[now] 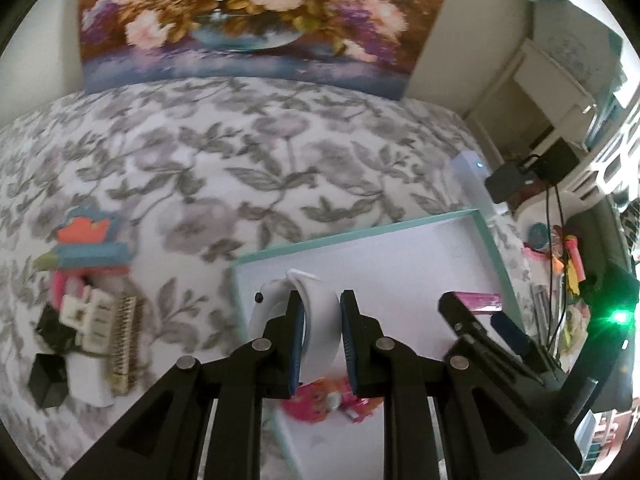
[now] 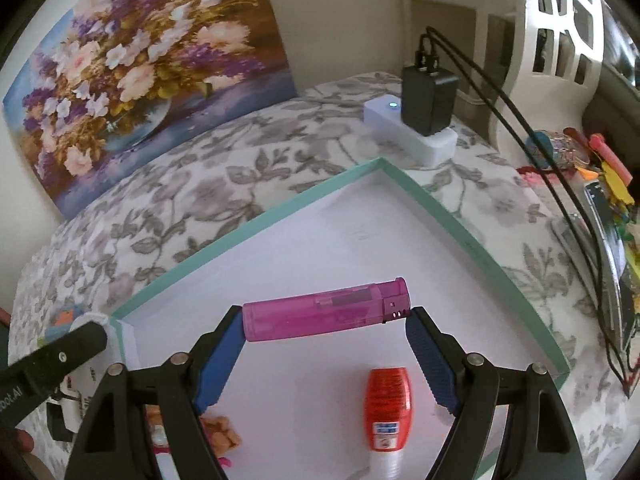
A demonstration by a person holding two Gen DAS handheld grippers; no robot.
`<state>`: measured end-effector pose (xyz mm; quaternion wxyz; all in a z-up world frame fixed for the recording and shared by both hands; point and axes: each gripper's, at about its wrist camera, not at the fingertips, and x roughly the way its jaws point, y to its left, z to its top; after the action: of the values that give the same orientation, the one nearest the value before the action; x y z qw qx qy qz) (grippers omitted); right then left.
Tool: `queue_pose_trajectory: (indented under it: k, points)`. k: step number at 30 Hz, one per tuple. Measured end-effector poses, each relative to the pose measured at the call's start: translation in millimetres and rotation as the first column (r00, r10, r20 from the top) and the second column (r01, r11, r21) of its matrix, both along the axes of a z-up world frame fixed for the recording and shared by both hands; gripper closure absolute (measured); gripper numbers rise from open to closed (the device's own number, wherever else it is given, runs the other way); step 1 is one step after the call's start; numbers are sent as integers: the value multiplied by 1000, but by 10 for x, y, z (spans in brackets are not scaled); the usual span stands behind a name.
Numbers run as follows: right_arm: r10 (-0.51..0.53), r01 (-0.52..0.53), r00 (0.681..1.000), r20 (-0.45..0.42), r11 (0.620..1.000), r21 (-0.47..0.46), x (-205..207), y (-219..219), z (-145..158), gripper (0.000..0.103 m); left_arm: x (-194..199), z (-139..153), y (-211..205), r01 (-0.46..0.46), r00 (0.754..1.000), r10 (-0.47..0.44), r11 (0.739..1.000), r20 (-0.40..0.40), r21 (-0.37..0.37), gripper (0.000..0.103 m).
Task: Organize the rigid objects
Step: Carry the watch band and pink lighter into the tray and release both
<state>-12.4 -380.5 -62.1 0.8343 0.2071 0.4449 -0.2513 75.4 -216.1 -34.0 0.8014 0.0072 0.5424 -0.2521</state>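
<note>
Lengthwise, translucent magenta lighter [image 2: 326, 312] between tongs [image 2: 326, 334]

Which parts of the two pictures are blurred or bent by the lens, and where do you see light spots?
Left wrist view: the pile of small objects on the floral cloth is smeared by motion blur, the painting looks soft, a green light flares at the right edge. Right wrist view: sharper; the pink lighter is crisp, the tray rim bows from fisheye distortion.

Floral-print bed cover [image 1: 248, 168] carries teal-rimmed tray [image 2: 224, 236], white power strip [image 2: 416, 140], clutter pile [image 1: 88, 300].
</note>
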Motion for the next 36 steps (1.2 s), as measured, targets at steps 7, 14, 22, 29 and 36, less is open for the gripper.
queue_pose_trajectory:
  k: [7, 14, 22, 29, 36]
  points:
    - [-9, 10, 999, -39, 1000, 17, -61, -54, -112, 20, -27, -175, -99, 9, 998, -10, 1000, -63, -23, 84]
    - [-2, 4, 999, -50, 999, 32, -79, -57, -152, 20, -20, -296, -137, 13, 997, -15, 1000, -72, -22, 84]
    - [32, -29, 998, -55, 998, 56, -54, -21, -212, 20, 69, -492, -68, -18, 994, 17, 1000, -111, -8, 54]
    - [58, -55, 996, -67, 998, 42, -32, 30, -246, 17, 127, -534, 19, -49, 991, 46, 998, -122, -24, 50]
    - [62, -60, 996, -62, 997, 40, -31, 39, -235, 14, 165, -570, 63, -63, 988, 53, 996, -145, -61, 49]
